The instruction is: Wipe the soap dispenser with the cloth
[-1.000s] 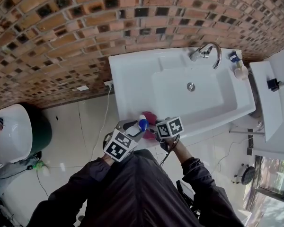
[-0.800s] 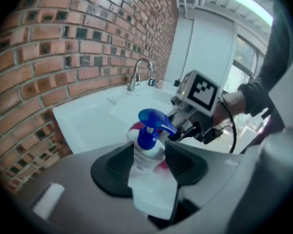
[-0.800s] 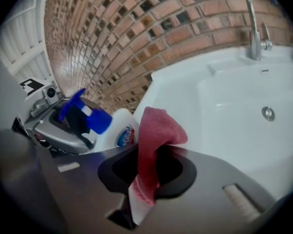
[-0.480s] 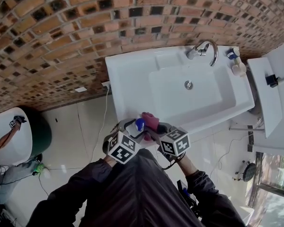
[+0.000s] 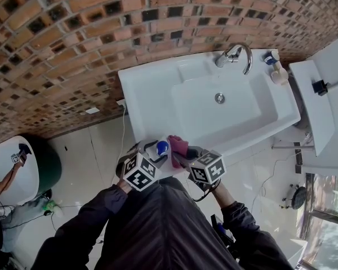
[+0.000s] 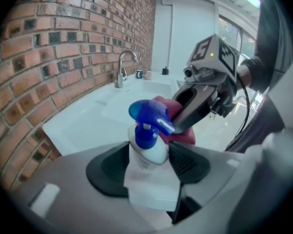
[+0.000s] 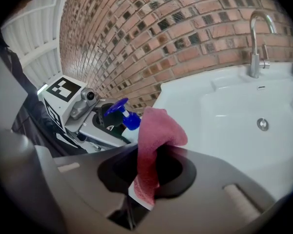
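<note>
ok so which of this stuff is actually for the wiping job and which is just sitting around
For the job:
soap dispenser
pink cloth

Just there:
sink
tap
blue-topped item beside the tap
brick wall

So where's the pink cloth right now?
The pink cloth is low in the middle of the head view, pinched in the right tongs, just right of the blue-topped soap dispenser by the sink's front edge.
</note>
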Demonstrator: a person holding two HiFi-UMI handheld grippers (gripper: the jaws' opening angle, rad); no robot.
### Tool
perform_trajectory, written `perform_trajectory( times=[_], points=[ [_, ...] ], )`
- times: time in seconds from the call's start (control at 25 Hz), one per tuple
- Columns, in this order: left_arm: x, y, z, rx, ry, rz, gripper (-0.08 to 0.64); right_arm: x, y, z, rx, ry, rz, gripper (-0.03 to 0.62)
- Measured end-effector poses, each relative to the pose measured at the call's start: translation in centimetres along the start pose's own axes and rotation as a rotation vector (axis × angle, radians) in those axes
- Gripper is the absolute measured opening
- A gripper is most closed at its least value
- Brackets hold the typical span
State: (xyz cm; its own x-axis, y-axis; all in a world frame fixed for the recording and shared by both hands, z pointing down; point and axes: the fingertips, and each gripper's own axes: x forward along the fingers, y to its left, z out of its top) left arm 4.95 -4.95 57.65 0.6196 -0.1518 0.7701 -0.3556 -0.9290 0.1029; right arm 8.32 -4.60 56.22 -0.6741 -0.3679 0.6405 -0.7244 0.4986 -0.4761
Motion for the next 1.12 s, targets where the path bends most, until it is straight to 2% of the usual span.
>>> perform_trajectory(
  times=[0.12, 0.24, 0.36, 0.44, 0.48, 0.6, 0.8, 0.96, 1.12],
  points=[
    [-0.1, 0.0, 0.0, 0.039, -0.007, -0.036, 0.256, -1.1, -1.3, 0.0, 0.045, -0.011, -0.025, 0.066],
    [-0.3, -0.3, -0.4, 0.139, 0.001, -0.102, 0.218, -1.9, -2.1, 0.7, 0.059, -0.025, -0.038, 0.066],
    [-0.6, -0.4, -0.7, 0.215, 0.025, -0.15, 0.179, -2.2, -2.0, 2.2, -0.067, -0.01, -0.048, 0.066],
    [-0.6, -0.4, -0.6, 0.217, 0.03, -0.161, 0.179, -2.0, -2.1, 3.0, -0.163, 0.019, -0.054, 0.066],
    [-0.6, -0.4, -0.6, 0.213, 0.031, -0.16, 0.179, -1.9, -2.2, 3.2, -0.178, 0.029, -0.049, 0.066],
    [-0.5, -0.5, -0.7, 0.197, 0.03, -0.154, 0.178, -1.1, -2.6, 3.5, -0.135, 0.039, -0.02, 0.066],
    [-0.5, -0.4, -0.5, 0.176, 0.029, -0.158, 0.178, 1.0, -3.4, 1.9, 0.033, 0.072, 0.1, 0.066],
    [-0.5, -0.4, -0.6, 0.173, 0.031, -0.151, 0.178, 3.7, -4.8, -1.1, 0.097, 0.17, 0.108, 0.066],
    [-0.5, -0.4, -0.6, 0.16, 0.028, -0.148, 0.178, 5.5, -5.6, -2.9, 0.101, 0.239, 0.076, 0.066]
  ],
)
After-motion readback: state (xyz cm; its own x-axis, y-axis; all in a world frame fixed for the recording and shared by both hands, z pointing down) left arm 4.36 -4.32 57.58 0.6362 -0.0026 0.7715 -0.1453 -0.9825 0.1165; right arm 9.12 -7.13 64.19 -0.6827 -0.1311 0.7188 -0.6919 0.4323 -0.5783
